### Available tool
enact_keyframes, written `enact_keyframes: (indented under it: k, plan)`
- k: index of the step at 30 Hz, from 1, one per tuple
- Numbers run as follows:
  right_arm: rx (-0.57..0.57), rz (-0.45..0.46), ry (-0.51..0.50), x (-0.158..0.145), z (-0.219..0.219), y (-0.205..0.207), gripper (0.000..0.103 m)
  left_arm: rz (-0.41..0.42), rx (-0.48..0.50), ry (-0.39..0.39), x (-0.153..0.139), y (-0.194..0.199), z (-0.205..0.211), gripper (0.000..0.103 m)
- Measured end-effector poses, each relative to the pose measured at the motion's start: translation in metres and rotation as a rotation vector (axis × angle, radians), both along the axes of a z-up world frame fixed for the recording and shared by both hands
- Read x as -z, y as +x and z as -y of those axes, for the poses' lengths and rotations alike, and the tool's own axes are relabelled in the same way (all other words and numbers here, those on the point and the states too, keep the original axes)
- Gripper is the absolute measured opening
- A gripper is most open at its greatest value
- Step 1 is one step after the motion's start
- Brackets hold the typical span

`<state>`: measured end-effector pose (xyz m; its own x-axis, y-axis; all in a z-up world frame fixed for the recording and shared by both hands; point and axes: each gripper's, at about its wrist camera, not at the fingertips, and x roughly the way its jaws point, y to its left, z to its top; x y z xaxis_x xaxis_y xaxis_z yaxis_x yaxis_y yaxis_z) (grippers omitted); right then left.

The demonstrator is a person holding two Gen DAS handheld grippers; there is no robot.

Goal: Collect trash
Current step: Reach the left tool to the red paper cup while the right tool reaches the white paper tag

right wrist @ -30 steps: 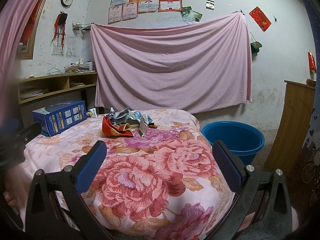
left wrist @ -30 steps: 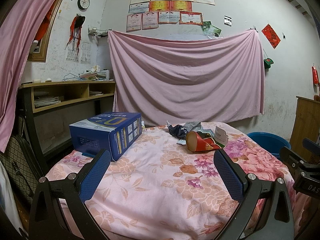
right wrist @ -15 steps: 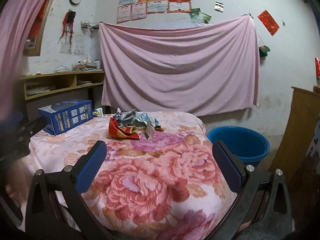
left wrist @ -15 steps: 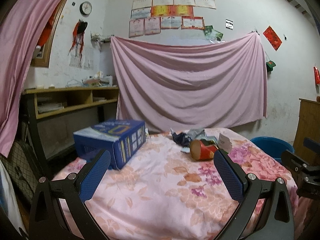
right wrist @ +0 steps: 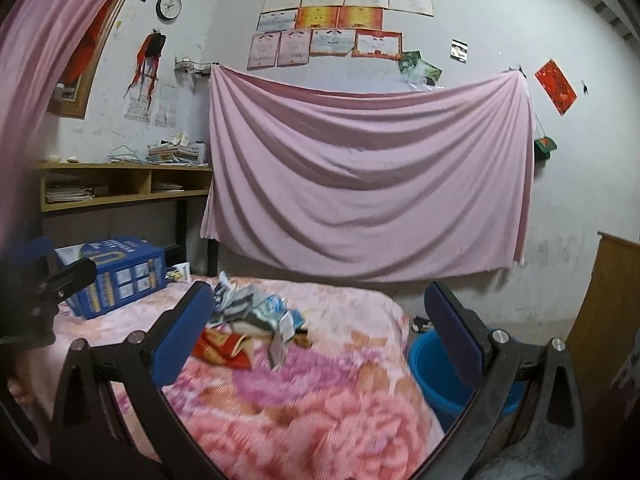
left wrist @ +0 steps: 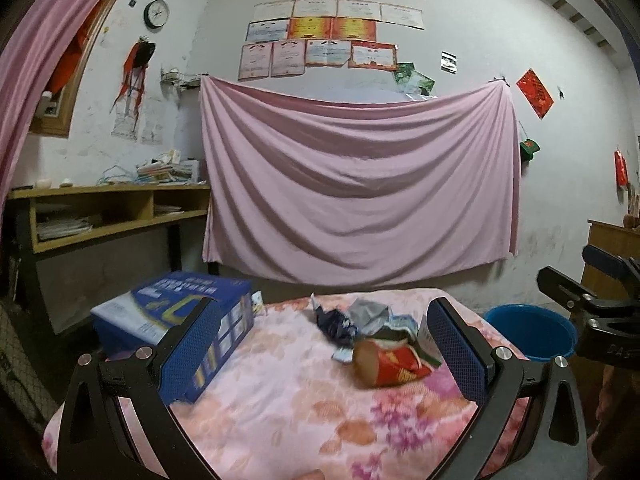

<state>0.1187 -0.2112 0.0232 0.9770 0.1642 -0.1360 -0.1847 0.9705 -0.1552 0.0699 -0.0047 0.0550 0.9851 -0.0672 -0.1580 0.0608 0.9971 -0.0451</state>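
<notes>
- Trash (left wrist: 372, 332) lies in a loose heap on the flowered bedspread (left wrist: 288, 408), low and right of centre in the left wrist view: crumpled wrappers behind, a crushed red paper cup (left wrist: 390, 366) in front.
- Nearest me, the left gripper (left wrist: 326, 356) has its jaws spread wide and grips nothing; the cup sits just inside its right finger in the frame, slightly beyond the tips.
- That cup lies on its side, long axis running left to right across the frame, open mouth toward the left.
- Over in the right wrist view, the right gripper (right wrist: 318, 334) is likewise wide apart and empty, with the same heap (right wrist: 256, 320) between its fingers but further off, toward the left finger.
- My guess is the left hand is nearer, so it would reach forward and a little right.
- Further out, a blue box (left wrist: 176, 332) stands at lower left, behind the left finger.
- Beyond the bed's right edge, a blue tub (left wrist: 532, 332) waits on the floor, a likely bin.
</notes>
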Motion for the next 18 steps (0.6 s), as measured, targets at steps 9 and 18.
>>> enact_keyframes:
  k: [9,18]
  plan:
    - [-0.034,0.009,-0.013,-0.001,-0.005,0.051,0.103,-0.009,0.0,0.001,0.008,0.046,0.002,0.101]
    - [-0.101,-0.166,0.028,0.018,-0.002,0.088,0.097,-0.143,0.041,-0.033,0.035,0.08,0.0,0.101]
